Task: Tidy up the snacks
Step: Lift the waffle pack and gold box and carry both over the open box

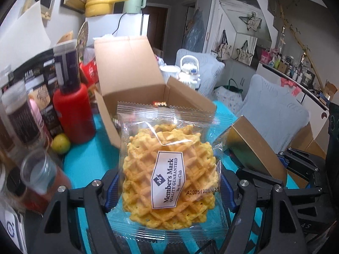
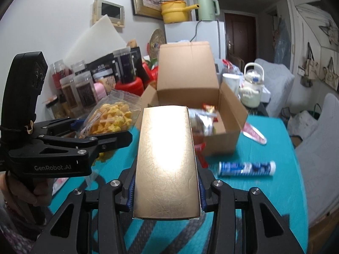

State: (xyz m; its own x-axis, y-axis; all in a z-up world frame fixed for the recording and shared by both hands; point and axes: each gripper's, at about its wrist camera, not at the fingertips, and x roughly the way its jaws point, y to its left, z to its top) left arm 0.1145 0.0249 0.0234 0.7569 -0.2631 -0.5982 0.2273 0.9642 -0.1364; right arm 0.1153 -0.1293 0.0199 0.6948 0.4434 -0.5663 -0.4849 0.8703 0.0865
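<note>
The left claw [image 1: 169, 188] is clenched on a wrapped waffle packet [image 1: 167, 180], raised above the teal tabletop [image 1: 89, 160]. The right claw [image 2: 167, 192] clamps a gold box [image 2: 167, 163], just before the open cardboard box [image 2: 224, 131].

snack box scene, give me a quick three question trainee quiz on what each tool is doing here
1. True or false: the left tool holds a wrapped waffle.
2. What does the right tool hold? A) a blue tube B) a gold box C) a red bottle
3. Fill in: the cardboard box on the teal table has its flaps ____.

Key:
1. True, the pads press the clear wrapper on both sides.
2. B, the gold box; the blue tube lies on the table and the red bottle stands left of the cardboard box.
3. Open, with snacks already inside.
</note>
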